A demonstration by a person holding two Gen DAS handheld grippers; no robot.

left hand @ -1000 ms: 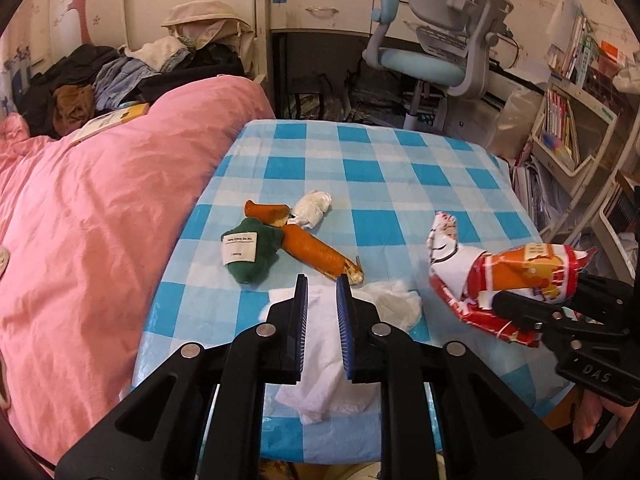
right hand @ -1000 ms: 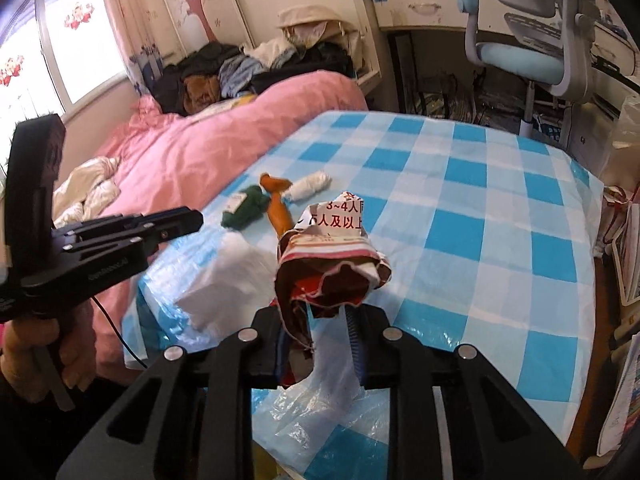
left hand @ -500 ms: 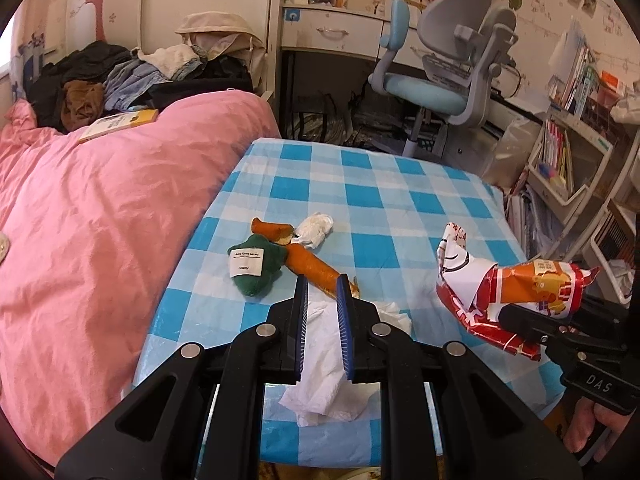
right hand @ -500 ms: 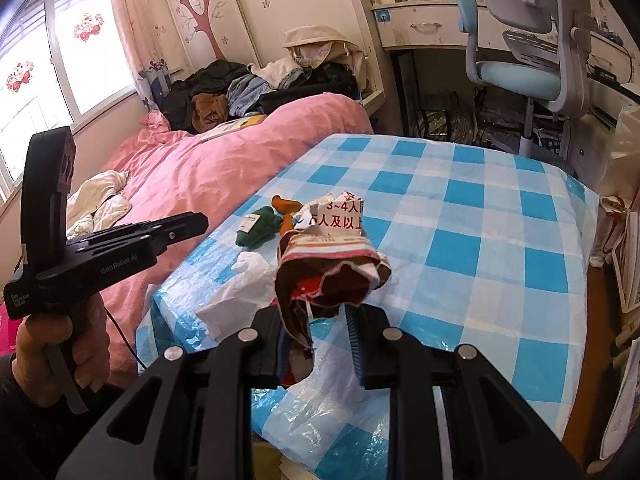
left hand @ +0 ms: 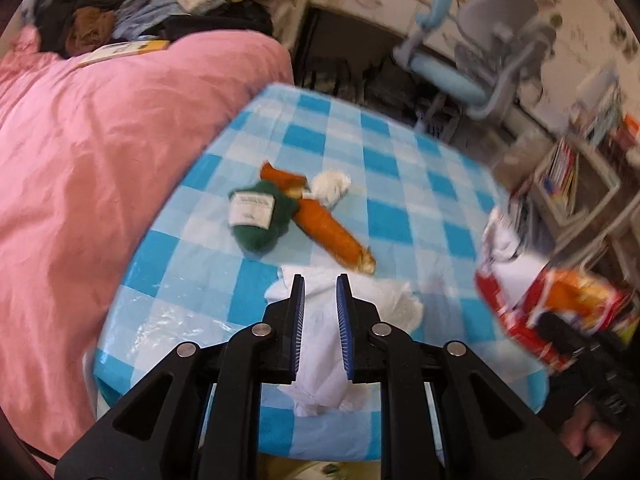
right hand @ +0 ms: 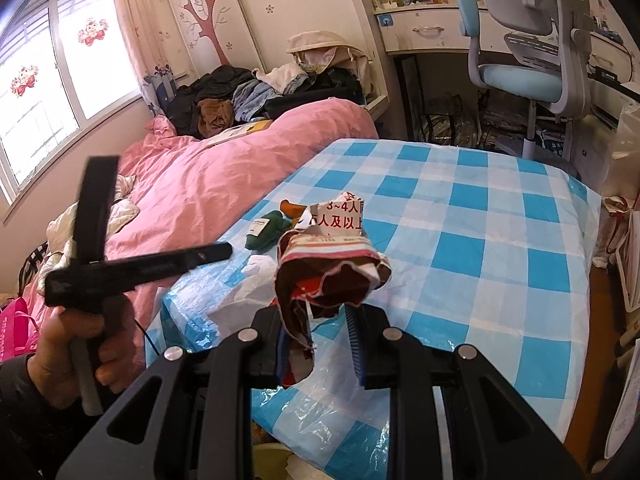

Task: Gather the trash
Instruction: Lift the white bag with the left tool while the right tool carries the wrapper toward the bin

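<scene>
My left gripper (left hand: 320, 282) is shut on a white tissue (left hand: 324, 356) and holds it over the near edge of the blue checked table (left hand: 384, 224); in the right wrist view the tissue (right hand: 236, 296) hangs below that gripper. My right gripper (right hand: 316, 312) is shut on a crumpled red and white snack bag (right hand: 328, 264), held above the table's near edge; the bag also shows in the left wrist view (left hand: 540, 304). On the table lie a green wrapper with a white label (left hand: 256, 220), an orange wrapper (left hand: 332, 232) and a small white tissue ball (left hand: 332, 186).
A pink quilt (left hand: 100, 152) covers the bed left of the table, with a clothes pile (left hand: 132, 16) behind. A blue-grey desk chair (left hand: 480, 64) and desk stand beyond the table. Bookshelves (left hand: 568, 176) are at the right.
Both grippers have risen and pulled back toward me, each keeping its load. The left wrist view has tilted and is blurred from motion.
</scene>
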